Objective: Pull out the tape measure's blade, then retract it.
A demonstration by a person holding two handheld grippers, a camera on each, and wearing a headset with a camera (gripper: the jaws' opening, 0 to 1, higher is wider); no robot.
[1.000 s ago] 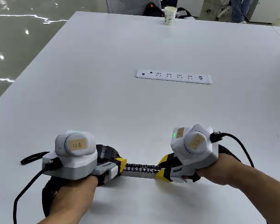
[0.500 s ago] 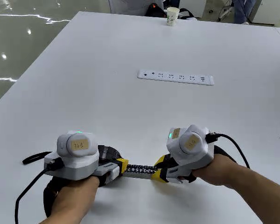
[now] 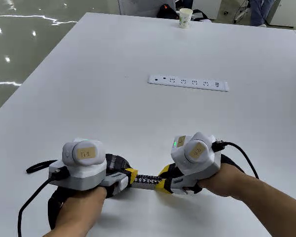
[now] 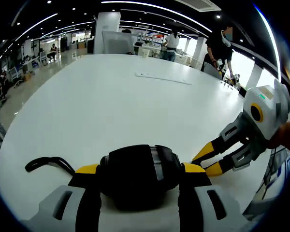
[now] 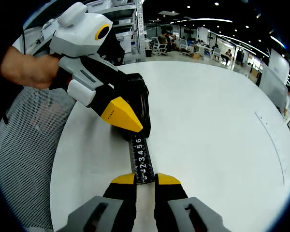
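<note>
White tabletop (image 3: 138, 113) runs bare nearest the person. On it the left gripper (image 4: 140, 168) is clenched around the black tape measure (image 4: 135, 180), and the right gripper (image 5: 145, 181) pinches the blade (image 5: 140, 159) tip, only a short stretch out (numbers to six). A slipping pinch would likely let the sprung blade whip back. Beyond lie a power strip (image 3: 188, 82) and, farthest, a paper cup (image 3: 186, 18).

You work under bright, even overhead light; the white table (image 3: 138, 113) reads nearly uniform, with soft, faint shadows near the bottom of the head view. Expect glare streaks and spots on the glossy floor (image 3: 19, 44); ceiling lights (image 5: 210, 20) show as thin bright strips. Both gripper views bow straight lines toward their edges; the blade (image 5: 140, 159) numerals read sharp; the distant background is soft.
</note>
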